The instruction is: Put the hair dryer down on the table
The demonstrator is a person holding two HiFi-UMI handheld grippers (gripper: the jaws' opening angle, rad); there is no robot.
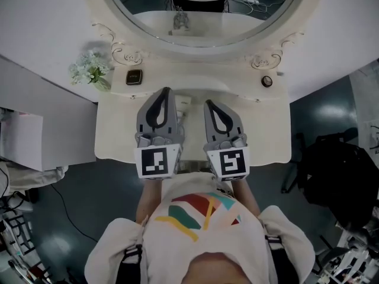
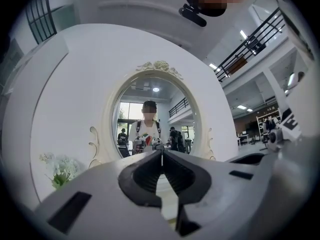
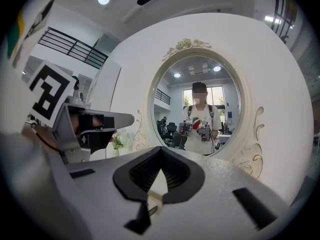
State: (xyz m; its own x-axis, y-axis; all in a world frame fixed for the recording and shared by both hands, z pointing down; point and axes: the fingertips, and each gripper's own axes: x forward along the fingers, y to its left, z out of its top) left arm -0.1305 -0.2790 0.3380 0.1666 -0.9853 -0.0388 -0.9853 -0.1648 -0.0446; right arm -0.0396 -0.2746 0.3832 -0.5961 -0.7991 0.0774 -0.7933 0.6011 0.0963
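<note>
1. Left gripper (image 1: 166, 92): held level, pointing away from the person's chest. Jaws closed tip to tip, nothing between them.
2. Right gripper (image 1: 208, 104): just beside the left one, roughly parallel and level. Jaws also closed, nothing held.
3. Left marker cube (image 1: 158, 161) and right marker cube (image 1: 228, 163): at the grippers' rear ends, printed faces upward.
4. Right forearm (image 1: 250, 197): a short stretch shows behind its cube, close to the torso.

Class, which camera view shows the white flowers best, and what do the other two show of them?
Head view: the flowers show whole and unobstructed, left of the mirror. The left gripper view shows them blurrier, their base hidden behind the left gripper. The right gripper view shows only a tiny sprig.
</note>
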